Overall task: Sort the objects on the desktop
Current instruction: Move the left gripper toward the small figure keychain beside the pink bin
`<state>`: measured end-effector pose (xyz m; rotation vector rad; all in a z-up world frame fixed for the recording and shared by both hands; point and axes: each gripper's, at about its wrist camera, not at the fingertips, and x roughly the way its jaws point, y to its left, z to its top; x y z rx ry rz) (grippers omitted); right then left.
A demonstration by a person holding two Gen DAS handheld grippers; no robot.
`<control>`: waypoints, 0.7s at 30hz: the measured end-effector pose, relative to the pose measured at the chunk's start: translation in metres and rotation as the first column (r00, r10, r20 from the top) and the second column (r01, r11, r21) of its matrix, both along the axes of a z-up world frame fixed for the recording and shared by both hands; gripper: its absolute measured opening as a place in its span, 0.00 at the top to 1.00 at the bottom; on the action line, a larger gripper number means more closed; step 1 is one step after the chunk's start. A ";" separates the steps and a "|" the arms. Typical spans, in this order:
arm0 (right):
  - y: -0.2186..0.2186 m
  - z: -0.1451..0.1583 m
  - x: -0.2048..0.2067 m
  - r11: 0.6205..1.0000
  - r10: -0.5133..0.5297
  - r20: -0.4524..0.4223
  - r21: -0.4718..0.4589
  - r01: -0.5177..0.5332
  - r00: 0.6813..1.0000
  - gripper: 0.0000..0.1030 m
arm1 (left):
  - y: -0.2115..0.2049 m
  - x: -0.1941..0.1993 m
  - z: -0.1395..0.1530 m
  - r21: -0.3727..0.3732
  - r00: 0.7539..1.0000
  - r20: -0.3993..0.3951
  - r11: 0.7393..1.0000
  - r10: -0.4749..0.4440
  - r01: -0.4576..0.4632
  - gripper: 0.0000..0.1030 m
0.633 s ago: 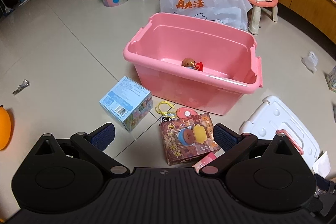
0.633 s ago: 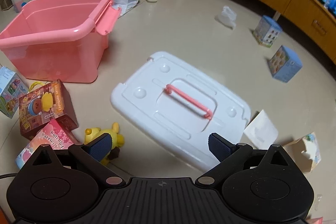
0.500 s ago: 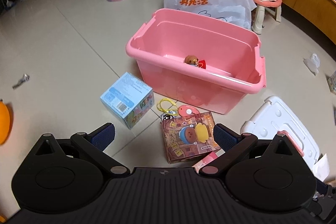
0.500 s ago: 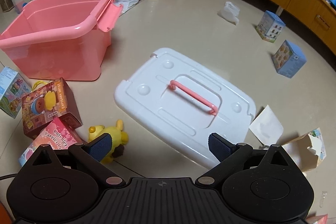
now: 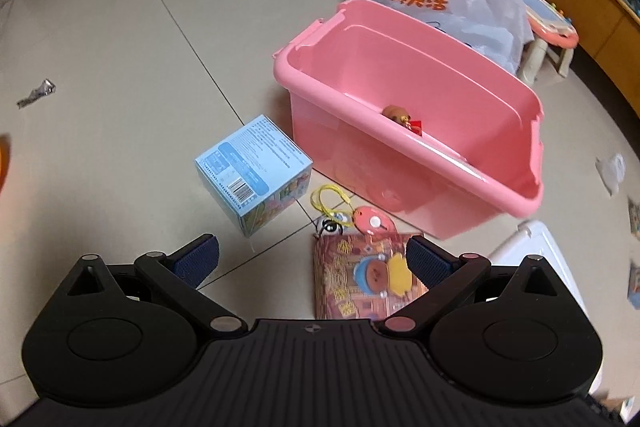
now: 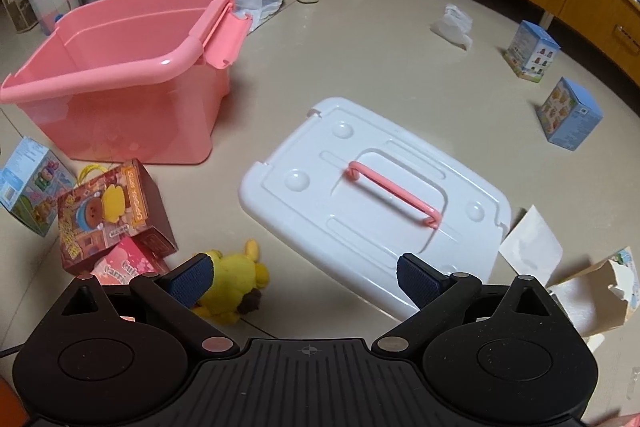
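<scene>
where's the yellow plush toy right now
In the right wrist view the yellow plush toy lies on the floor low and left of centre, just beyond the gripper's left finger, between the pink carton and the white lid.

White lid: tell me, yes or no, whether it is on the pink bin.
No, the white lid lies flat on the floor beside the pink bin, whose top is open.
</scene>
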<state>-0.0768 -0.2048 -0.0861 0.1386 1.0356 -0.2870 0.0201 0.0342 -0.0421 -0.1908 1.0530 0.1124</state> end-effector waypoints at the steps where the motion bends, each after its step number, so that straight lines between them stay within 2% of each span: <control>1: 0.002 0.000 0.001 1.000 -0.004 0.004 0.005 0.004 1.000 0.06 | 0.005 0.005 -0.004 -0.010 1.000 -0.004 1.000 0.007 -0.007 0.01; 9: -0.006 0.003 0.005 0.995 -0.056 0.049 0.088 0.052 0.997 0.06 | 0.015 0.043 -0.029 -0.088 0.999 -0.043 0.996 0.024 -0.028 0.01; 14: -0.011 -0.003 0.010 0.987 -0.088 0.059 0.139 0.079 0.994 0.06 | 0.013 0.058 -0.049 -0.108 0.996 -0.086 0.994 0.011 -0.020 0.02; 19: -0.011 -0.014 0.017 0.978 -0.124 0.046 0.176 0.114 0.991 0.07 | 0.015 0.071 -0.068 -0.139 0.993 -0.116 0.990 0.010 -0.027 0.09; 21: -0.010 -0.016 0.021 0.972 -0.138 0.045 0.198 0.127 0.989 0.07 | 0.013 0.074 -0.074 -0.148 0.993 -0.120 0.989 0.007 -0.025 0.10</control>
